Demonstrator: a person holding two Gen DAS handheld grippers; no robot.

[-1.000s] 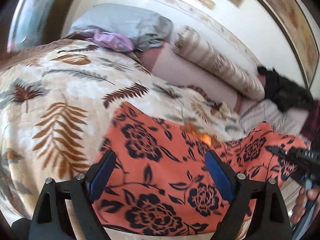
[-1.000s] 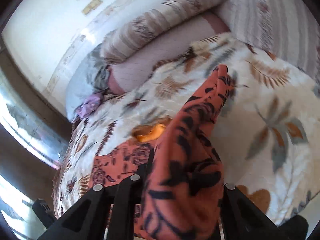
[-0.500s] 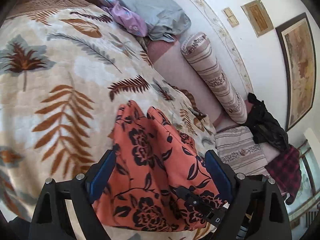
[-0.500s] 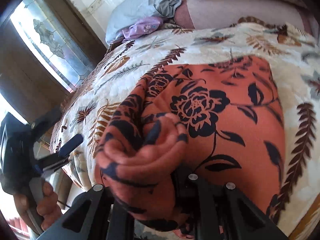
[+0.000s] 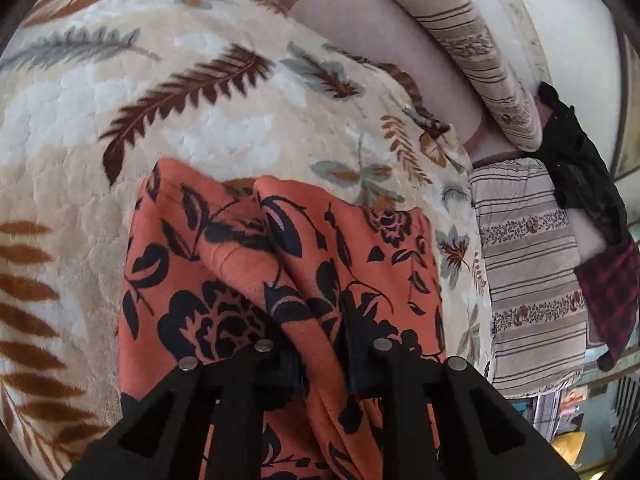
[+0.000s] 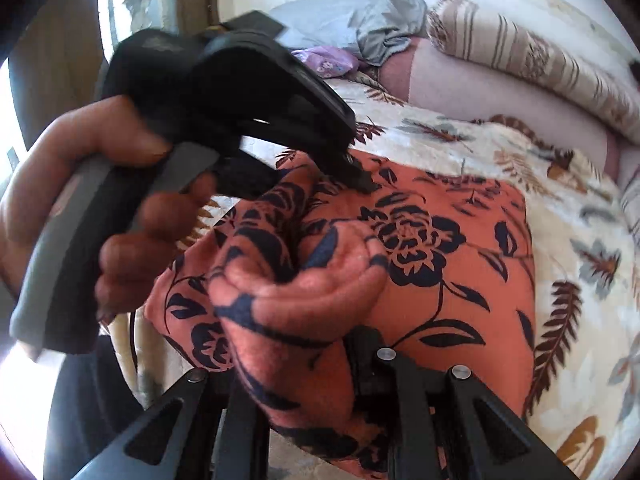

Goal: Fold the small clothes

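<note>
Orange garment (image 5: 224, 264) with black floral print: lying on the leaf-patterned blanket (image 5: 120, 120) that is covering the bed, its far edge bunching into two rounded humps, its right part lying flat in the right wrist view (image 6: 460, 264).

Left gripper (image 5: 320, 360): its jaws have just been closing and are now pinching a raised ridge of the garment near its near edge; fabric is running up between the two black fingers. In the right wrist view the same tool (image 6: 352, 172) is being held by a hand (image 6: 112, 184) at left, its tip pressing into the cloth.

Right gripper (image 6: 304, 356): jaws drawn together, clamping a thick gathered wad of the garment that is bulging toward the camera.

Surroundings: striped bolster (image 5: 472, 48) lying along the far side by the wall; striped cushion (image 5: 528, 280) sitting at right just beside the blanket; black clothing (image 5: 576, 160) and a dark red checked cloth (image 5: 612, 292) lying beyond it; grey pillow (image 6: 360, 20) and a purple item (image 6: 324, 62) resting at the far left.
</note>
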